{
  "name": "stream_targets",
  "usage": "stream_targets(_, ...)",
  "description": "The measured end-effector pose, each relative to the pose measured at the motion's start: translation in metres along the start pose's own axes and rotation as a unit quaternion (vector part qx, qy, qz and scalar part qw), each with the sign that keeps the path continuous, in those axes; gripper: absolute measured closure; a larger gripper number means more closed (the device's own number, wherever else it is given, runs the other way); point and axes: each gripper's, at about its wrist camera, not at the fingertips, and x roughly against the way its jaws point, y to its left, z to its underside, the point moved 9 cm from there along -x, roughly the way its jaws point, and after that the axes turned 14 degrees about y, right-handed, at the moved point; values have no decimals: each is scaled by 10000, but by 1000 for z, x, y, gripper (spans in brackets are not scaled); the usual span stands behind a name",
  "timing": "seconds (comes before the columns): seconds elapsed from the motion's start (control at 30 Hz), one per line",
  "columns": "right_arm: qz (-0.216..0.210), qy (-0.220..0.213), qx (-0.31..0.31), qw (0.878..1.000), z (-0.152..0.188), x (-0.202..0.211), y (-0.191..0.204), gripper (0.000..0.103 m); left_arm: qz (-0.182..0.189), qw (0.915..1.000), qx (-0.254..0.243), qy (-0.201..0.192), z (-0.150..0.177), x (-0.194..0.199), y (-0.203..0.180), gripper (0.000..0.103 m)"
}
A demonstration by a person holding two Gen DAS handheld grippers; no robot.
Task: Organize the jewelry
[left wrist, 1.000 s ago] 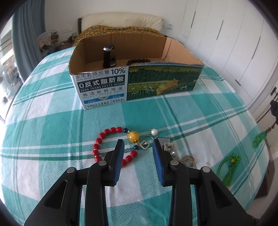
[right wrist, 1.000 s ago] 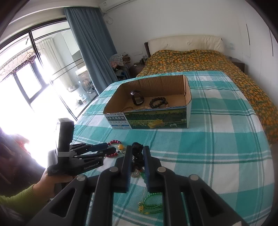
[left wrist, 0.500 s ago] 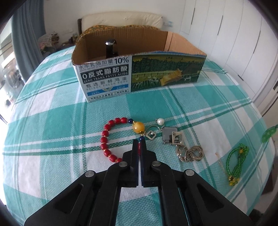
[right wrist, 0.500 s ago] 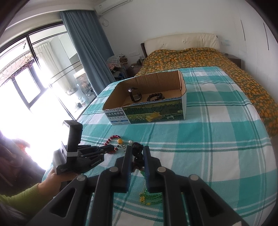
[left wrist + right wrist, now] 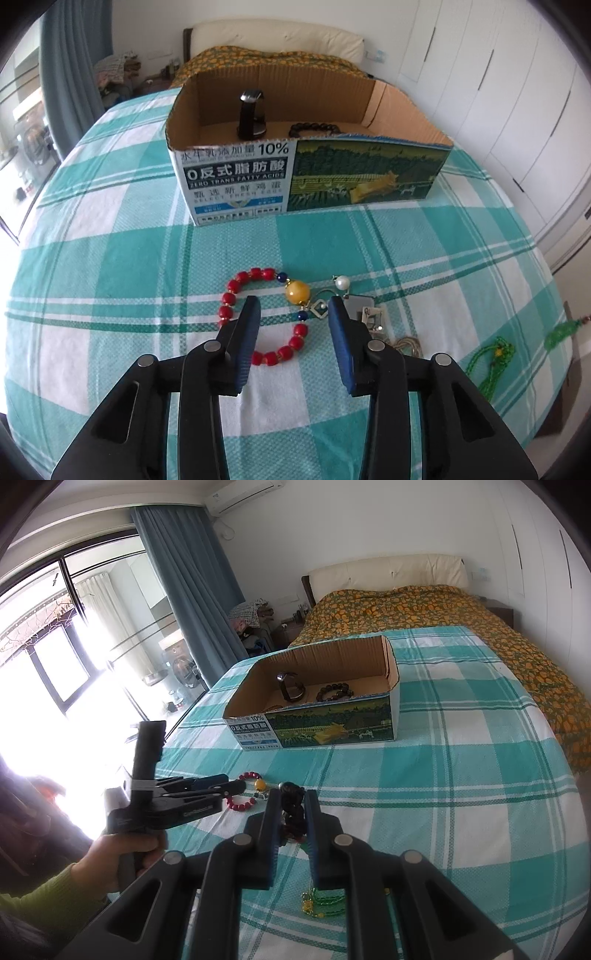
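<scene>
L claw (image 5: 291, 314) reopened wide over round red-bead bracelet (image 5: 264, 317); R claw (image 5: 291, 805) clamps dark knobbly beads (image 5: 291, 805).

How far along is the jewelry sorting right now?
Done: a watch and a dark bead bracelet lie in the cardboard box. In hand: the right gripper holds a dark piece. Left: the red bead bracelet under the open left gripper, metal charms, and green bead strand.

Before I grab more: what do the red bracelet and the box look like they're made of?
Red bracelet: glossy beads, possibly glass, stone or plastic; highlights glint on the red ones and the big amber bead. Box: corrugated cardboard, with a raw brown inside, fluted cut edges and a printed outer face.
</scene>
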Motion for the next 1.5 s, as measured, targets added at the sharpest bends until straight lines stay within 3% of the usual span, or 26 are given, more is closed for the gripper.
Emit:
stream_targets(0.2, 20, 97, -130, 9999, 10, -3, -10, 90, 6, 9995, 324, 49, -6, -24, -3, 65)
stream_targets(0.33, 36, 94, -188, 9998, 13, -3, -16, 90, -104, 9991, 400, 13, -9, -32, -3, 87)
stream_targets(0.43, 72, 80, -175, 9998, 13, -2, -17, 90, -80, 9991, 405, -39, -9, -29, -2, 88)
stream_targets(0.73, -78, 154, 8, 9999, 0, -1, -12, 90, 322, 9960, 431, -707, -6, 61, 10, 88)
stream_targets(0.97, -448, 201, 56, 9988, -47, 0, -5, 90, 800, 9903, 331, -1084, -36, 137, 11, 88)
stream_targets(1.17, -339, 68, 263, 9991, -106, 1, 3, 90, 877, 9864, 242, -1370, -86, 176, 21, 88)
stream_targets(1.33, -60, -49, 456, 9989, -157, -8, 5, 90, 706, 9867, 201, -1450, -124, 175, 31, 88)
stream_targets(1.5, 361, 124, 486, 9981, -194, -46, -11, 90, 574, 9914, 172, -1160, -152, 137, 36, 88)
